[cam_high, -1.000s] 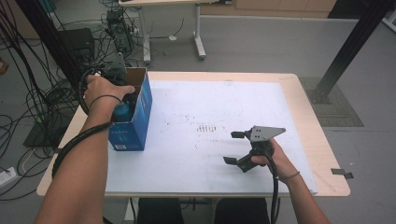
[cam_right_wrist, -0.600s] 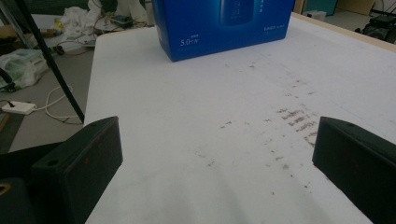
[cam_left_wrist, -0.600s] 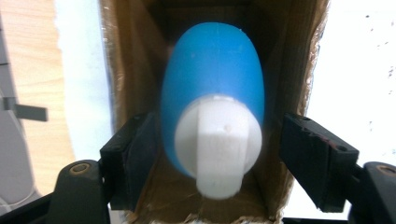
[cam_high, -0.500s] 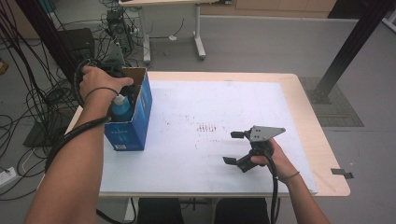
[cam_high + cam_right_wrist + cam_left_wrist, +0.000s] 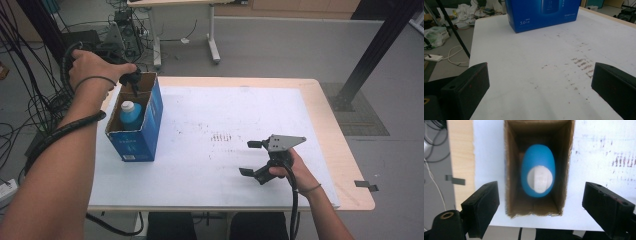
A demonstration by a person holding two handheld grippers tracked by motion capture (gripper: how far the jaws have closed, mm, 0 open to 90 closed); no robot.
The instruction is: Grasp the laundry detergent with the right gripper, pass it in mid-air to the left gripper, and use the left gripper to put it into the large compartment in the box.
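A tall blue carton point(image 5: 134, 135) stands open-topped at the table's left. A blue bottle with a white cap point(image 5: 129, 113) stands inside it. My left gripper point(image 5: 132, 84) hovers just above the carton's far end and points down. In the left gripper view its jaws have just been opening and stand wide, nothing between them, with the bottle point(image 5: 537, 167) below in the carton point(image 5: 509, 170). My right gripper point(image 5: 249, 158) rests open near the table's front right, facing the carton point(image 5: 544, 12) across bare white paper; its jaws point(image 5: 540, 80) hold nothing.
White paper point(image 5: 225, 115) covers the wooden table point(image 5: 330, 125); faint reddish marks point(image 5: 222, 137) sit mid-table. Cables and black equipment point(image 5: 80, 40) crowd the floor at the left. A second table's legs point(image 5: 212, 35) stand behind, and a black post point(image 5: 370, 55) rises at the right.
My left hand has lifted up out of the carton and its jaws have opened, leaving the bottle standing inside. The right hand has stayed in place.
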